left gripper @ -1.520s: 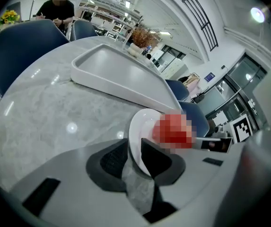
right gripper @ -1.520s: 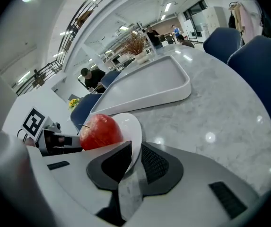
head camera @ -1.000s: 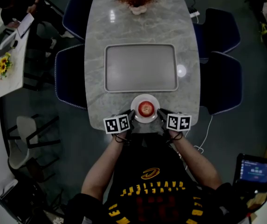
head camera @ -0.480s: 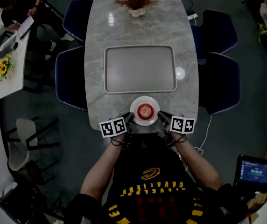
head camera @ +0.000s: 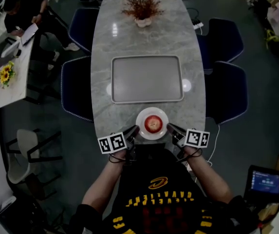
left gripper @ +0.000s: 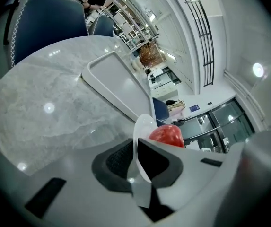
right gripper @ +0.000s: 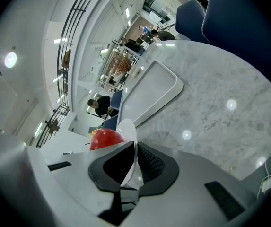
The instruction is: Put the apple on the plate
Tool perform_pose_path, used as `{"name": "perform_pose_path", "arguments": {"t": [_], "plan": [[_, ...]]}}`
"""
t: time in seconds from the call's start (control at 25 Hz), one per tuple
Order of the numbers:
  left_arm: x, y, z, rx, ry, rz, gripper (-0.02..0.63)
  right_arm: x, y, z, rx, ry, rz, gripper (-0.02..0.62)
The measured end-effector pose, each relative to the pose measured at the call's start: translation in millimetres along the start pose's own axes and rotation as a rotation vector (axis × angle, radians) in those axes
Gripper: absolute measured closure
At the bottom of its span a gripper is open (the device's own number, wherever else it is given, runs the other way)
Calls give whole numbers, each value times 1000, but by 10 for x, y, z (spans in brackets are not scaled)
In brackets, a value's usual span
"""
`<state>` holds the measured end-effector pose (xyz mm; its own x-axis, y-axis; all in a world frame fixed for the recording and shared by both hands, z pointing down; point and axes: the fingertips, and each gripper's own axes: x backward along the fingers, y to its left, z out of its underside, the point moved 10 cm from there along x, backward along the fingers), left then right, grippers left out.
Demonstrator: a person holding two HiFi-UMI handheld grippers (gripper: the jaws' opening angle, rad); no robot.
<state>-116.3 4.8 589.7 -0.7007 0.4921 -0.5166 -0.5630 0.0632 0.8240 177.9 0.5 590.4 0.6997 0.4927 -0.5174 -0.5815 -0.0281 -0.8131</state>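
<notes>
— Where's the apple (head camera: 152,124)?
— On the plate (head camera: 151,110), midway between both sets of fingers.
— And the fingers?
— The left gripper (head camera: 135,129) pinches the plate's rim on one side, and the right gripper (head camera: 170,127) pinches the other. The tray (head camera: 146,79) lies beyond the fingertips on the table (head camera: 149,38).

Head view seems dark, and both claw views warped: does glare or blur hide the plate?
Head view: dim, corners vignetted, lamp glints on the grey marble table, round white plate sharp. Left gripper view and right gripper view: fisheye bending, plate edge-on, red apple clear.
</notes>
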Motion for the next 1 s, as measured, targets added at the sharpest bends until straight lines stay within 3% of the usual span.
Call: {"name": "perform_pose_path", "arguments": {"t": [0.36,0.52,0.68,0.88,1.0], "plan": [[327,-150,-158,32,-56,126,578,90,327,40,-78,-63,-107,566],[408,-225,-253,19,-59,176,580,154,432,66,-144,-90,-97,566],[452,-260,-381,28,-52,226,581,114,582,-84,-11,-127,-157,566],[473,-348,-562,42,-56,281,584,108,730,-273,40,-168,-154,566],[468,-388,-688,27,-57,296,584,112,789,-338,5,-175,-124,566]]}}
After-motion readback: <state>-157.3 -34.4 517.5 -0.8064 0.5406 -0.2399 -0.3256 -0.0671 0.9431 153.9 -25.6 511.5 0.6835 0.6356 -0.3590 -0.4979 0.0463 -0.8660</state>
